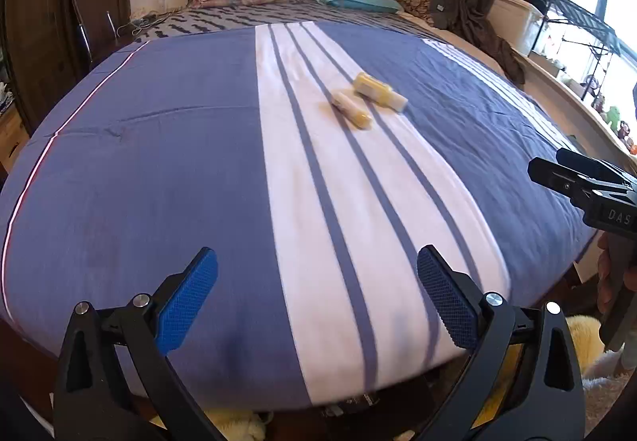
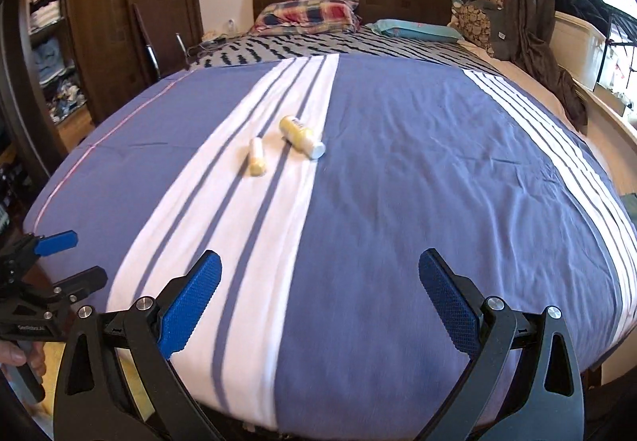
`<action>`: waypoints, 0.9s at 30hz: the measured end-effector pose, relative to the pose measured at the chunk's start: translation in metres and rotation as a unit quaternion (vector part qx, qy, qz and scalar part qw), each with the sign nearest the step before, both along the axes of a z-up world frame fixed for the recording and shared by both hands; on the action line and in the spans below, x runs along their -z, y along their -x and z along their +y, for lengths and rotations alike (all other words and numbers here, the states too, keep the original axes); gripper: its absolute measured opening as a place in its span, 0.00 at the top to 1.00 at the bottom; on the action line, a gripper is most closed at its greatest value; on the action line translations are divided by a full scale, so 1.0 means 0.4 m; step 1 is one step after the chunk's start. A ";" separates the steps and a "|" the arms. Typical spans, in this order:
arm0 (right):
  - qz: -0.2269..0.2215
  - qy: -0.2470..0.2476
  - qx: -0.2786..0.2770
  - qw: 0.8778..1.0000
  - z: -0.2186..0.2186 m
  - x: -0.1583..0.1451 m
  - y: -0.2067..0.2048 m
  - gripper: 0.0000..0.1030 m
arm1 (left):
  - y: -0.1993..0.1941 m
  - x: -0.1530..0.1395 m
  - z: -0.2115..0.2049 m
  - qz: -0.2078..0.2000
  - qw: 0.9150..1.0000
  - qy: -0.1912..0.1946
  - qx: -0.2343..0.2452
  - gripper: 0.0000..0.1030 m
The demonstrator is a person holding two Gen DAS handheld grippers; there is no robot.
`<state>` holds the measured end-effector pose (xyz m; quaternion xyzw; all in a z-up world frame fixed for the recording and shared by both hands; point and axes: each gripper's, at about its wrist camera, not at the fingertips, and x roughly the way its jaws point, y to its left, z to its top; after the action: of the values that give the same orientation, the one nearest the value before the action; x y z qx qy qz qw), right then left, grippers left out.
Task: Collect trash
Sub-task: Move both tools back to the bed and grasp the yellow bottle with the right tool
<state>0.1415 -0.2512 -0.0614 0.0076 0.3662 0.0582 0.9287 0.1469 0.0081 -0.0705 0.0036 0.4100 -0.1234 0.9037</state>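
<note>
two yellow bottles (image 2: 301, 136), two pillows (image 2: 308, 16), one bed (image 2: 438, 170)

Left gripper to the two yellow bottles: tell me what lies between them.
Only bare striped bedspread lies between the left gripper and the two yellow bottles; the left wrist view shows it.

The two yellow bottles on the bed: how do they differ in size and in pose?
The larger bottle is thicker than the smaller bottle. The larger bottle lies farther up the bed, with its white cap toward the foot; the smaller bottle points its yellow end that way. They lie at different angles, slightly apart. Both are yellow and white, on their sides, on the white stripe.
</note>
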 end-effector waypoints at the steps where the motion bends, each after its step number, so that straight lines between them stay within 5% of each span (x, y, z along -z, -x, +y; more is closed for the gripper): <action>1: 0.004 -0.001 0.001 1.000 -0.001 0.004 -0.018 0.03 | -0.011 0.005 0.003 0.003 1.000 0.000 -0.001 0.08; 19: 0.050 0.002 -0.008 0.999 0.057 0.114 -0.429 0.05 | -0.323 0.090 -0.093 0.049 0.999 -0.007 0.015 0.08; 27: 0.083 -0.001 -0.046 0.995 0.124 0.150 -0.584 0.33 | -0.399 0.094 -0.136 0.051 0.998 -0.006 0.021 0.08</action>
<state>0.3751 -0.2016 -0.1214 -0.0039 0.4423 0.1002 0.8912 0.3065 -0.0463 -0.1082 0.0114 0.4558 -0.1401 0.8789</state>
